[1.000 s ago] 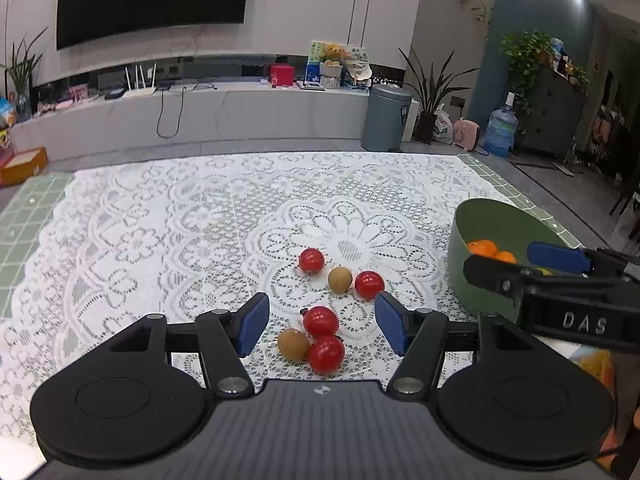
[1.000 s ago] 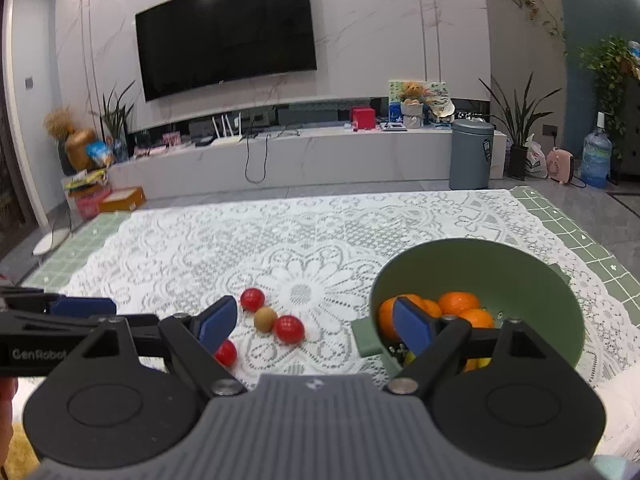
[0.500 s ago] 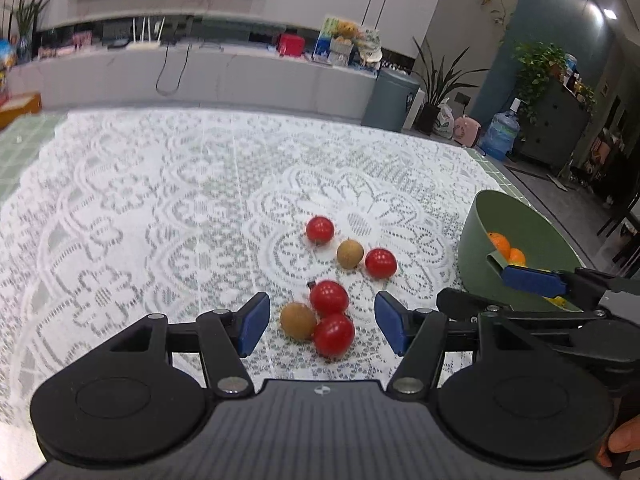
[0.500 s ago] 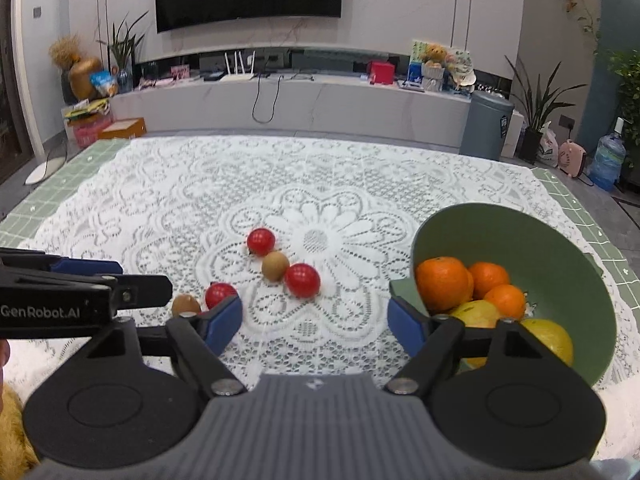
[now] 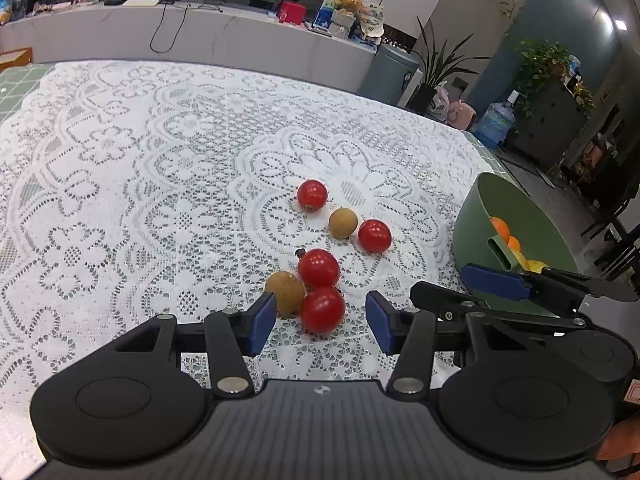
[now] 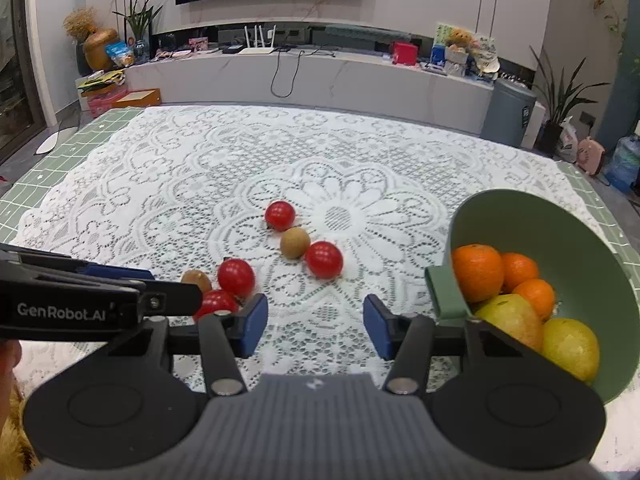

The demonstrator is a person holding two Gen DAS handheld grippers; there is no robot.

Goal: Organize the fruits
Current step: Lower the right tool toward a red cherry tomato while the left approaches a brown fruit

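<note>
Several red tomatoes and two brown round fruits lie on the white lace cloth. My left gripper (image 5: 321,326) is open, low over the cloth, with the nearest red tomato (image 5: 322,309) just between its fingertips, a second tomato (image 5: 319,267) and a brown fruit (image 5: 285,292) touching it. A green bowl (image 6: 572,240) at the right holds oranges (image 6: 478,271) and yellow fruits (image 6: 570,348). My right gripper (image 6: 315,330) is open and empty, beside the bowl's handle (image 6: 446,294). The left gripper also shows in the right wrist view (image 6: 100,300).
Farther on lie a red tomato (image 5: 312,195), a brown fruit (image 5: 343,222) and another tomato (image 5: 374,236). The lace cloth (image 5: 140,160) covers a green gridded table. A white cabinet, a grey bin and plants stand beyond the far edge.
My left gripper has moved forward and down, so the nearest tomato now sits between its fingertips. My right gripper has tilted down and come closer to the bowl.
</note>
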